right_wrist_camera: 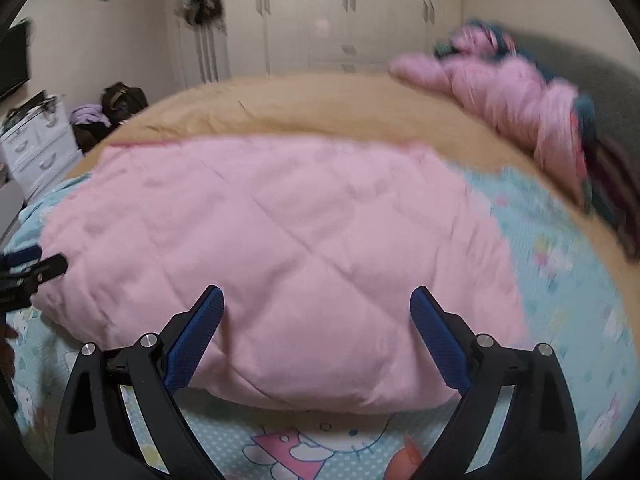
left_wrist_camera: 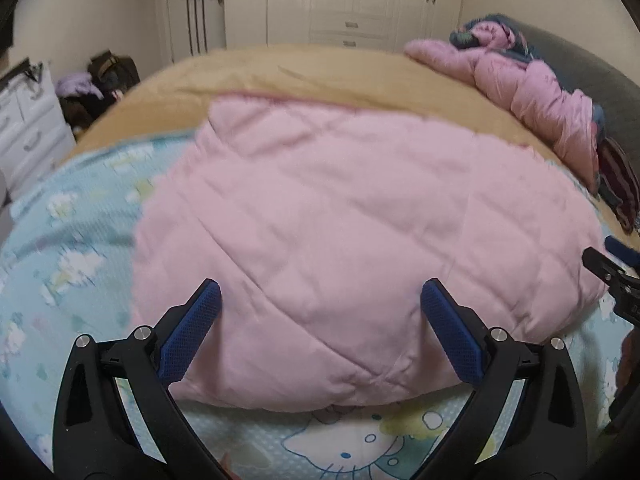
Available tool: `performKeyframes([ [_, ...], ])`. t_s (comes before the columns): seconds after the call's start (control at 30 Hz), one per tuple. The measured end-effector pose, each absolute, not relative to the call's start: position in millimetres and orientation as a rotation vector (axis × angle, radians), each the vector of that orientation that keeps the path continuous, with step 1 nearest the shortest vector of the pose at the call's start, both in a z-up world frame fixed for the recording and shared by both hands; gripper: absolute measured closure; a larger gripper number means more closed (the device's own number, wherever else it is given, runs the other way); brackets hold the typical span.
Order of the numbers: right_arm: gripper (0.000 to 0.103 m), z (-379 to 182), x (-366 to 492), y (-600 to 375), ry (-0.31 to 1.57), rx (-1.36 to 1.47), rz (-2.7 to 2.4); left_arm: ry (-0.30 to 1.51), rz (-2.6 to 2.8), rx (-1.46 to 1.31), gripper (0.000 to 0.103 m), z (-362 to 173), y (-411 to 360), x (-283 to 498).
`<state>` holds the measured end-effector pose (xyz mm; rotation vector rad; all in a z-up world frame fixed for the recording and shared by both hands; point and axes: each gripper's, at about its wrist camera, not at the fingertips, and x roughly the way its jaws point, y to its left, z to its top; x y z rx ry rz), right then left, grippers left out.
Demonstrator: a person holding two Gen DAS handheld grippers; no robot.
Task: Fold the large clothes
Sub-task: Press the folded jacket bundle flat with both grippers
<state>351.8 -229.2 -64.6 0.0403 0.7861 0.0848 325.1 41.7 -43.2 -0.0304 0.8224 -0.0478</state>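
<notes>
We recorded one pale pink quilted padded garment (left_wrist_camera: 344, 240), folded into a broad rounded bundle, lying on the light blue cartoon-print sheet (left_wrist_camera: 72, 216) near the front edge of the bed, its far edge reaching onto the tan bedspread (left_wrist_camera: 320, 68). The left gripper (left_wrist_camera: 320, 292) hovered over the near edge of the bundle with its two blue-padded fingers (left_wrist_camera: 196, 328) spread wide and nothing pressed between them; the right gripper (right_wrist_camera: 318, 298) stood likewise, fingers apart and empty, over the same edge further toward the right side of the bed. We judged the garment soft, puffy and light, likely to spring back and slide on its smooth shell, so a hold should pinch a good depth of the near folded edge or a corner instead of the slack middle. Count: one garment in work, two grippers, and one second heap of pink padded clothing (left_wrist_camera: 532, 92) mixed with darker pieces along the far right edge by the grey headboard (left_wrist_camera: 592, 56). Both views were motion-blurred, so we could not tell seams or fastenings.
</notes>
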Motion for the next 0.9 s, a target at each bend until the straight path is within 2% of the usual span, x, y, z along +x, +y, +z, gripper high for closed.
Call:
performKeyframes([
  [0.13, 0.008, -89.9, 363.3, -237.0, 0.848, 0.117, 0.101, 0.820, -0.058, -0.027, 0.009, -58.8, 39.9, 324.7],
  [0.43, 0.005, -110.2, 367.2, -231.6, 0.846, 0.105, 0.096, 0.829, -0.078, -0.084, 0.008, -78.2, 46.2, 326.1],
  [0.9, 0.005, -85.0, 353.6, -241.5, 0.802, 0.131, 0.103, 0.816, -0.084, -0.098, 0.008, -61.1, 55.8, 302.9],
])
